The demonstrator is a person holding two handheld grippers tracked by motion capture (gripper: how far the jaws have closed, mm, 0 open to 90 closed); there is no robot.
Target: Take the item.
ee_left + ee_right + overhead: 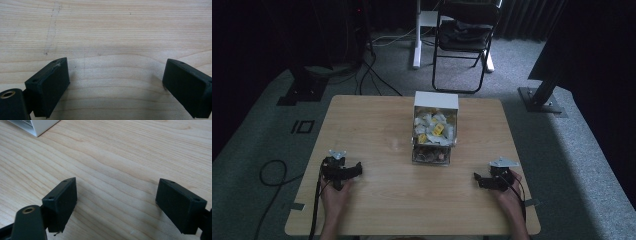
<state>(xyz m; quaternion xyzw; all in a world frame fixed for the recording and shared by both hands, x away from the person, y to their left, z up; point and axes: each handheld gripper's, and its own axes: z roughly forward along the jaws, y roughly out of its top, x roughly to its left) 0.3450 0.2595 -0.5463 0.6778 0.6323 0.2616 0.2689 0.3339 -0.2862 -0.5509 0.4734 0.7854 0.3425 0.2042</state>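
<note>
Grippers rest at the near edge of the table (377, 120), left gripper (343, 169) and right gripper (491, 178) both with jaws spread wide over bare wood, holding nothing. White box (435, 120) of small packets stands mid-table, a clear tray (431, 155) before it, well apart from both. Work appears not yet begun.

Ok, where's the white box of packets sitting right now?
In the high view the white box sits at the middle of the table, toward its far edge, well ahead of both claws; its corner shows top left in the right gripper view.
</note>
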